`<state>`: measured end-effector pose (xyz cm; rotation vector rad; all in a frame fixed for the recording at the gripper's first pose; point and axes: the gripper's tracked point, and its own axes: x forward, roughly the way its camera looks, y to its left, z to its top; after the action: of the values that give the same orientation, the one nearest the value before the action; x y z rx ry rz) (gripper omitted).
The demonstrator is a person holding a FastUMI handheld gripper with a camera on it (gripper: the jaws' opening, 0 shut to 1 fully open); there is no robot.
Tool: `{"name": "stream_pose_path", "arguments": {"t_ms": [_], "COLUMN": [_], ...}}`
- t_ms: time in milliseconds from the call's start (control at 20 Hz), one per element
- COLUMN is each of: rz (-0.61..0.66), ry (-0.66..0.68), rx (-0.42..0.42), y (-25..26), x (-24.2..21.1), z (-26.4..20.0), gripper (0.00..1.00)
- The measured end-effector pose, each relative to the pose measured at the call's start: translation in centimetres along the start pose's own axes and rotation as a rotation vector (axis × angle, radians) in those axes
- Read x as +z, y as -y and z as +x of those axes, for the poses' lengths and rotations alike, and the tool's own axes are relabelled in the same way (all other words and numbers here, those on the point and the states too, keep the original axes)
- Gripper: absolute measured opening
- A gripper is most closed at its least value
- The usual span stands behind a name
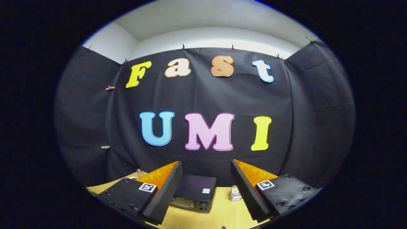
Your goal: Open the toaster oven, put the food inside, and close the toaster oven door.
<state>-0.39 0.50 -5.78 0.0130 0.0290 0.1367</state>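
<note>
Toaster oven (194, 197) sits on the light wooden tabletop (219, 213), straight ahead at twelve o'clock from my gripper (206, 194), showing in the gap between my two fingers and a little beyond their tips. I see its dark flat top with a small pale sticker on it, and a strip of its front with knobs toward the right end; whether the door is open or closed I cannot tell from this high angle. My gripper hovers above the table with its fingers spread wide, nothing between them and nothing touching them. At about one o'clock, just beside the inner face of my right finger (246, 190), stands a small clear packet or jar (235, 193) on the table, apart from the oven. At about ten o'clock, past my left finger (162, 194), a small bottle-like thing (139, 172) stands near the back edge of the table against the black cloth wall (206, 95).
</note>
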Motion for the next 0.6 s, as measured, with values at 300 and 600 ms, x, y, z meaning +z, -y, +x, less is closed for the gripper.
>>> {"name": "stream_pose_path", "arguments": {"t_ms": [300,600], "rz": [0.073,-0.055], "ry": [0.095,0.087], "rx": [-0.039,-0.089], "y": [5.1,8.1], "x": [4.2,3.1], "z": [-0.3,-1.3], "gripper": [0.98,0.97]}}
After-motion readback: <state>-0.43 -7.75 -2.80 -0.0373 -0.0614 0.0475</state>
